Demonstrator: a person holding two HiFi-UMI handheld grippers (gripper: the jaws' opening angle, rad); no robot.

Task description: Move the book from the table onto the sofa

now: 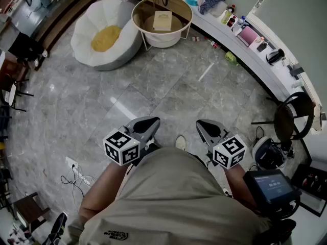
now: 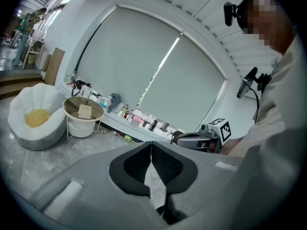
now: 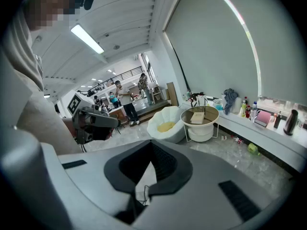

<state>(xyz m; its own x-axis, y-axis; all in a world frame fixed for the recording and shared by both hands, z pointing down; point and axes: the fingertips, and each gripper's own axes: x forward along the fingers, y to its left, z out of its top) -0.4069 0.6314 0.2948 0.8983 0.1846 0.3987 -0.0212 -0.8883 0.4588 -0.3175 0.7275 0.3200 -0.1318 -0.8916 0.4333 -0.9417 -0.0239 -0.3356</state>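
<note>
A tan book (image 1: 162, 20) lies flat on the round table (image 1: 139, 8) at the far middle of the head view; it also shows in the left gripper view as the book (image 2: 85, 111) and in the right gripper view as the book (image 3: 197, 117). The white petal-shaped sofa (image 1: 87, 37) with a yellow cushion (image 1: 106, 38) stands just left of the table. My left gripper (image 1: 152, 121) and right gripper (image 1: 204, 123) are held close to the person's body, far from the book. Both are shut with nothing between the jaws.
A long white curved counter (image 1: 265, 65) with bottles and small items runs along the right. A black round stool (image 1: 292, 115) stands at the right. Cables and a floor socket (image 1: 71, 164) lie at the lower left. Dark furniture lines the left edge. People stand far off in the right gripper view.
</note>
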